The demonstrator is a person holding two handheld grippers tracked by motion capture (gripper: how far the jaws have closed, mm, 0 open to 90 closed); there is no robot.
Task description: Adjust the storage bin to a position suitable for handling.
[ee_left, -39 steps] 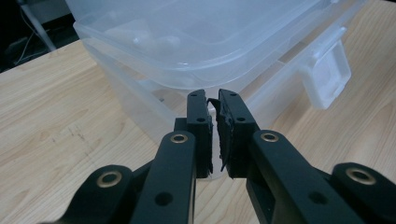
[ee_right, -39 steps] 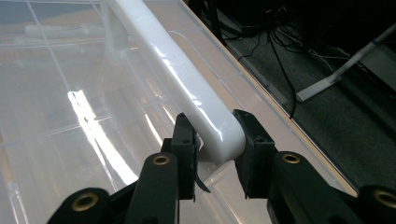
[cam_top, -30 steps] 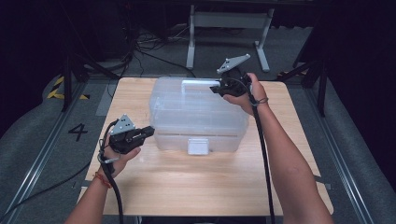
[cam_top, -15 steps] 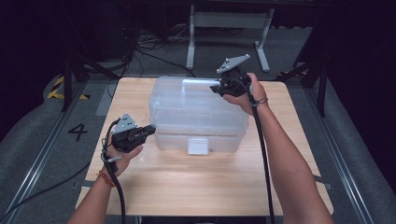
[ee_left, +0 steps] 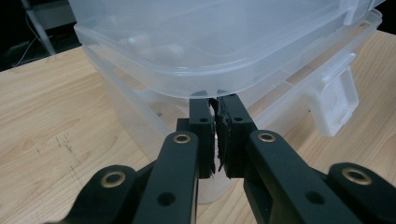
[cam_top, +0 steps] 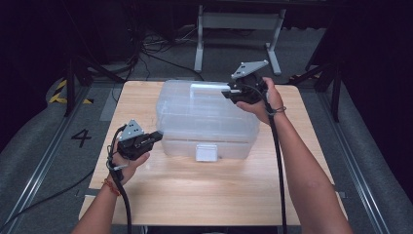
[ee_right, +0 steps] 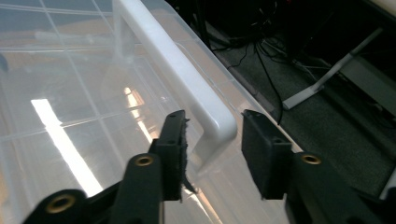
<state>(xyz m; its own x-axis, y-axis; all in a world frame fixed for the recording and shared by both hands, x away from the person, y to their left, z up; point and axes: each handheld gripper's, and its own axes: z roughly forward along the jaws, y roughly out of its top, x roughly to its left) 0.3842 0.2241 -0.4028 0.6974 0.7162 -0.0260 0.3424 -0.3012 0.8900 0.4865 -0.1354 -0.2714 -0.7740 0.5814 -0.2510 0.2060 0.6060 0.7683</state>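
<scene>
Box (cam_top: 207, 119) of clear plastic sits in the middle of the tabletop (cam_top: 209, 195), nearer the far edge. My left gripper (ee_left: 215, 116) has its 2 jaws pressed together, with the tips right under the lid's rim at the box's left end. My right gripper (ee_right: 212, 140) has just been opening. Its jaws stand apart on both sides of the white handle (ee_right: 182, 74), not squeezing it.

Clear box (cam_top: 204, 117), white handle (ee_right: 187, 79), pale wood table (cam_top: 195, 190), black tongs (ee_left: 215, 135)
</scene>
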